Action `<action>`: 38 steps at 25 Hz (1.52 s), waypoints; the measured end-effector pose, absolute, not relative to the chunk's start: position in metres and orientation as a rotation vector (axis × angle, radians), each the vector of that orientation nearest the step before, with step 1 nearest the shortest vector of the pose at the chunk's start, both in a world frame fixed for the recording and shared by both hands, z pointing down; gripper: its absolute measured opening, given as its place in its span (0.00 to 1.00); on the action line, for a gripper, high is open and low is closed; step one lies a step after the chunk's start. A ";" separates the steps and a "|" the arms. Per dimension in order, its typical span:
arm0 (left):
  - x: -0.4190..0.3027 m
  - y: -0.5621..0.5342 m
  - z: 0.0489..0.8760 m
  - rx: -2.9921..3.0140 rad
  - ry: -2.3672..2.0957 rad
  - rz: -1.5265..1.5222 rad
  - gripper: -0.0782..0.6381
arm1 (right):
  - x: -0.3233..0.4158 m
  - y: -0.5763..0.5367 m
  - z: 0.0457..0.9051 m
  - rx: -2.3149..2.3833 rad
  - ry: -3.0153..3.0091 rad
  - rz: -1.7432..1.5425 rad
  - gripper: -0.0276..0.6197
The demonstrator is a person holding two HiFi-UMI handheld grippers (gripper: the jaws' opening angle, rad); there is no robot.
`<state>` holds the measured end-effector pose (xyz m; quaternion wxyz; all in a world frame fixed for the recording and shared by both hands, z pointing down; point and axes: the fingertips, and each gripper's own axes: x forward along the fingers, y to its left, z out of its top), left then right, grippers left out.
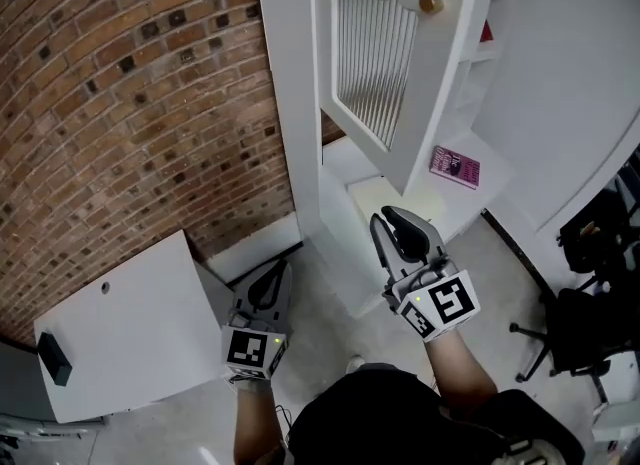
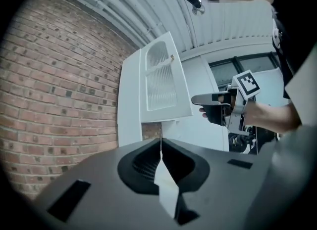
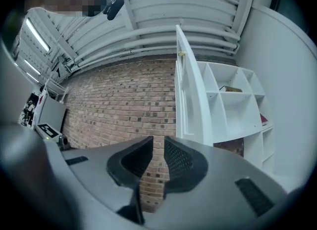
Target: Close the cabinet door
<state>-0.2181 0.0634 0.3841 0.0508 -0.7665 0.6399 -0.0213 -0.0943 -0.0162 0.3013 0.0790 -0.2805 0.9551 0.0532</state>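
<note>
A tall white cabinet stands against the brick wall with its slatted door (image 1: 385, 63) swung open toward me; a brass knob (image 1: 430, 3) sits near the door's free edge. My right gripper (image 1: 395, 235) is held in the air just in front of and below the door, its jaws a narrow gap apart with nothing between them. In the right gripper view the door (image 3: 190, 100) appears edge-on right of my right gripper (image 3: 158, 142). My left gripper (image 1: 262, 281) hangs lower left, shut and empty. In the left gripper view my left gripper (image 2: 161, 142) points up at the door (image 2: 161, 83).
Open shelves behind the door hold a purple book (image 1: 455, 166). A white box (image 1: 130, 333) with a small black item (image 1: 54, 358) stands at the lower left by the brick wall (image 1: 130, 103). A curved white wall (image 1: 580, 83) and a black office chair (image 1: 585, 323) are on the right.
</note>
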 end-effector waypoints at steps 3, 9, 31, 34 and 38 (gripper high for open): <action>-0.197 0.036 0.380 -2.380 1.875 -0.059 0.12 | -0.076 -0.033 0.291 -0.898 2.822 0.196 0.14; -0.161 -0.008 0.380 -2.400 1.770 -0.079 0.12 | -0.048 -0.062 0.281 -0.952 2.781 0.227 0.16; -0.090 -0.100 0.356 -2.572 1.414 -0.075 0.20 | -0.046 -0.087 0.269 -0.911 2.774 0.158 0.23; -0.084 -0.105 0.353 -2.597 1.335 -0.071 0.20 | -0.050 -0.088 0.268 -0.954 2.769 0.165 0.23; -0.083 -0.110 0.352 -2.602 1.253 -0.045 0.20 | -0.054 -0.092 0.271 -1.019 2.760 0.176 0.23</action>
